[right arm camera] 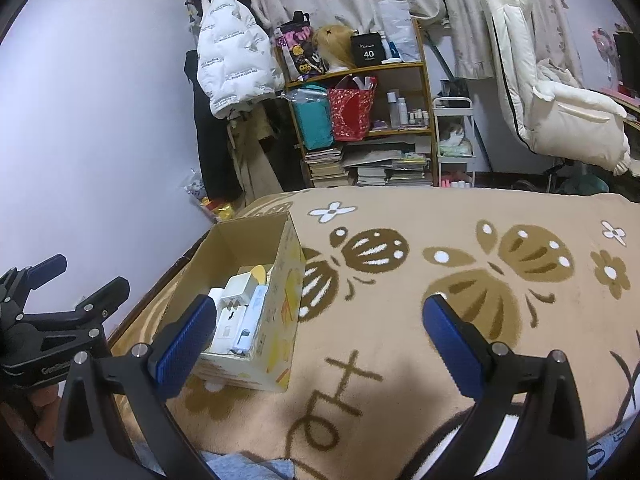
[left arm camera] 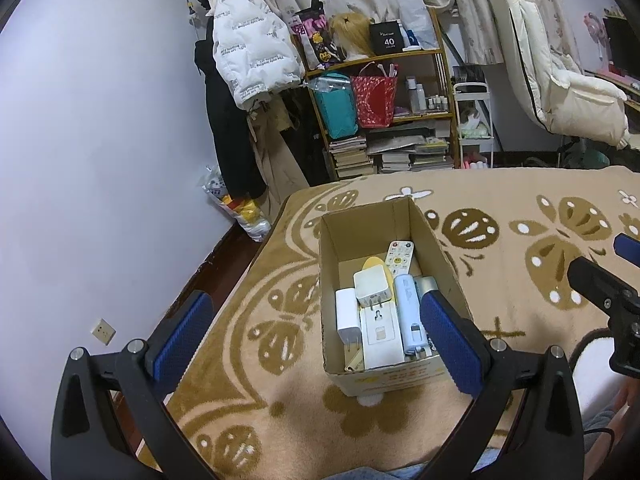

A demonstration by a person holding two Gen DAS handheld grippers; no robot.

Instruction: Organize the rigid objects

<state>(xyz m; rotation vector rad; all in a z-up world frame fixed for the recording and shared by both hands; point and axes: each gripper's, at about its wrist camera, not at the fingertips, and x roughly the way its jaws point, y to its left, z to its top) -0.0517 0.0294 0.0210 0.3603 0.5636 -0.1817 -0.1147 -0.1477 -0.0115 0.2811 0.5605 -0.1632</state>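
1. Cardboard box (left arm camera: 436,248), open-topped, standing on a tan blanket (left arm camera: 520,360) patterned with brown butterflies; it sits near the blanket's left edge, close to the lilac wall (left arm camera: 100,160).
2. Contents, packed side by side: white remote control (left arm camera: 399,256) at the far end; square white charger (left arm camera: 373,287) with prongs showing, resting on a flat white adapter (left arm camera: 380,336); smaller white plug (left arm camera: 346,314) against the left wall; pale blue cylindrical device (left arm camera: 409,312) along the right side; a yellow item partly hidden beneath, not identifiable.
3. Left gripper (left arm camera: 316,336): jaws spread wide, holding nothing, hovering over the near end of the box.
4. Right gripper (right arm camera: 320,340): jaws likewise wide apart and empty, held over bare blanket just right of the box.
5. Loose rigid items on the blanket: none visible in either view.
6. Step in hand, as judged: the collecting appears finished or nearly so, both grippers unloaded.
7. Next move, as judged: a check for any remaining item out of view, or straightening the tilted charger so the contents lie flat.
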